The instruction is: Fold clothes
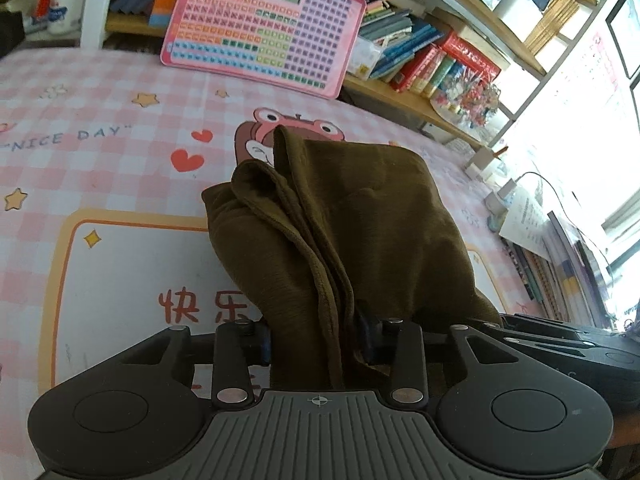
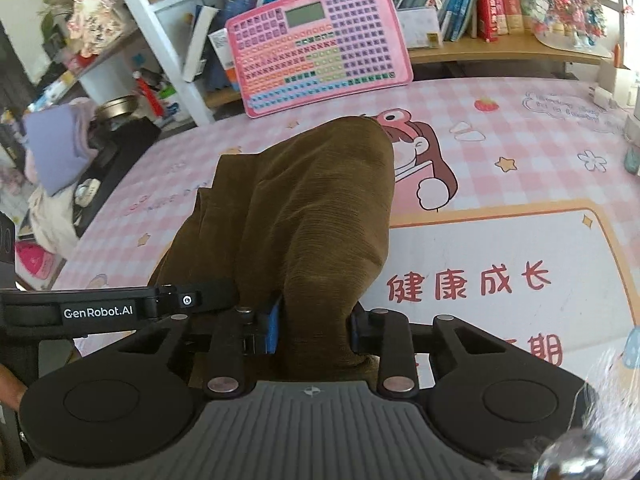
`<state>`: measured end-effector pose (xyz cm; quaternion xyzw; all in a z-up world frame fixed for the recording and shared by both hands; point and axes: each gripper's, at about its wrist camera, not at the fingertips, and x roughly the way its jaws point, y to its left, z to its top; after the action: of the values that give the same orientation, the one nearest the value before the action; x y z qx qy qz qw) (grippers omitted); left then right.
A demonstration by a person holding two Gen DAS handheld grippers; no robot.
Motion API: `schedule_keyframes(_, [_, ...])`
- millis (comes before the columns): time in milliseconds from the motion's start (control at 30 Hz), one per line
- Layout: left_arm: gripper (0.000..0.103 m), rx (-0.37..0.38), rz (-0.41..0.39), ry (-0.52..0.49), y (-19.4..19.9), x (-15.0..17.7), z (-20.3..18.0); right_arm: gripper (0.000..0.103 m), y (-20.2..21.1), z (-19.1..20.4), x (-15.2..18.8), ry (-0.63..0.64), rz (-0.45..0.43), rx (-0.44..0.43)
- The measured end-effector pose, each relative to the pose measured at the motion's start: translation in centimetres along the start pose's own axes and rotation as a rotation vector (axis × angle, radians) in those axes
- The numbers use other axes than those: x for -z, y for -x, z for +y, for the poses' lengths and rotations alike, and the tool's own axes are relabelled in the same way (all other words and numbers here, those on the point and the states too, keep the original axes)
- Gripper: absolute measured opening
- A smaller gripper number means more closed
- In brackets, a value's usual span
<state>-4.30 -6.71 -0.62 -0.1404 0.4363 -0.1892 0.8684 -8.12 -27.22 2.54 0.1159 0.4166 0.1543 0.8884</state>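
Observation:
An olive-brown garment (image 1: 344, 216) lies bunched in thick folds on the pink checked table mat (image 1: 100, 128). My left gripper (image 1: 316, 340) is shut on its near edge, the cloth bulging between the fingers. In the right wrist view the same garment (image 2: 312, 200) stretches away from me, and my right gripper (image 2: 312, 332) is shut on its near end. The two grippers sit side by side: the left gripper's body (image 2: 108, 308) shows at the left of the right wrist view, and the right gripper's body (image 1: 568, 344) shows at the right of the left wrist view.
A pink keyboard toy (image 1: 264, 24) leans against the bookshelf (image 1: 440, 64) at the table's far edge. Books and papers (image 1: 536, 240) are stacked at the right near the window. A black case with clutter (image 2: 100, 152) stands off the table's left side.

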Motion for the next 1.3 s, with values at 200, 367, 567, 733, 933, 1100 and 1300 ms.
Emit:
schedule_keyframes(200, [0.036, -0.048, -0.045, -0.007, 1.5, 1.5, -2.7, 0.029, 2.2, -0.6, 0.5, 0.046, -0.015, -0.025])
schedule_keyframes(367, [0.036, -0.083, -0.057, -0.03, 2.2, 2.8, -4.5, 0.029, 3.5, -1.5, 1.6, 0.051, -0.014, -0.052])
schedule_keyframes(567, [0.036, -0.105, -0.045, -0.043, 2.6, 3.9, -5.9, 0.029, 4.5, -2.6, 3.0, 0.016, -0.012, -0.073])
schedule_keyframes(733, [0.036, -0.103, -0.053, -0.061, 2.8, 3.9, -6.6, 0.029, 5.2, -2.9, 3.2, 0.011, -0.034, -0.072])
schedule_keyframes(933, [0.036, -0.086, -0.061, -0.076, 2.4, 3.1, -6.1, 0.029, 4.6, -2.6, 2.7, -0.001, -0.047, -0.053])
schedule_keyframes(1100, [0.036, -0.07, -0.07, -0.067, 2.2, 1.7, -3.7, 0.029, 2.7, -1.0, 1.5, 0.008, -0.053, -0.042])
schedule_keyframes(1300, [0.036, -0.037, -0.075, -0.06, 2.1, -1.7, 0.7, 0.029, -0.7, 2.4, -1.1, 0.023, -0.065, -0.021])
